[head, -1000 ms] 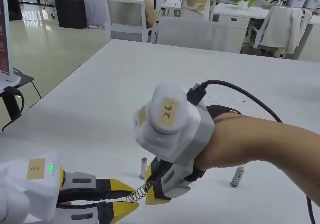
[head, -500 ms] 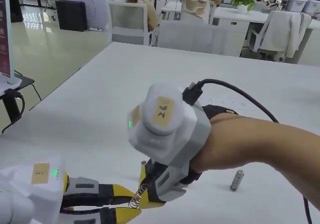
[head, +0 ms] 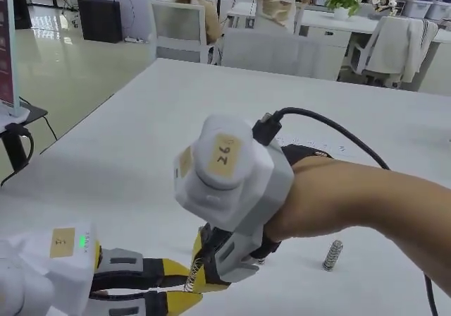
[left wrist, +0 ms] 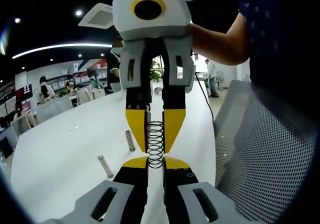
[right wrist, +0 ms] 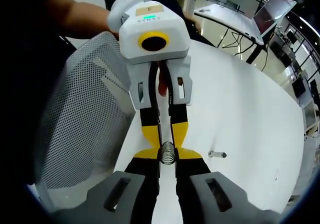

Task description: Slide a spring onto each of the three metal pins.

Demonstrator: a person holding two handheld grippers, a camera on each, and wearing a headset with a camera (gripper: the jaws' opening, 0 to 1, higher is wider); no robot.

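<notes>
A small steel spring [head: 192, 275] hangs just above the white table [head: 141, 140], gripped from both sides. My left gripper [head: 184, 291] comes in from the lower left, shut on one end of the spring [left wrist: 156, 134]. My right gripper [head: 204, 277], under the white housing, faces it and is shut on the other end. In the left gripper view my left gripper [left wrist: 155, 163] meets the right gripper [left wrist: 155, 149] tip to tip. The right gripper view has the spring [right wrist: 168, 153] end-on at my right gripper [right wrist: 168, 159]. A bare metal pin [left wrist: 105, 165] stands nearby.
Another pin with a spring on it [head: 332, 254] stands to the right of the grippers, also seen as the sprung pin [left wrist: 130, 140]. A black cable [head: 331, 129] trails from the right gripper. A mesh chair back [right wrist: 80, 109] is close behind.
The right gripper has shifted slightly left and lower with the spring, which now stands more upright. The left gripper stays at the spring's other end.
</notes>
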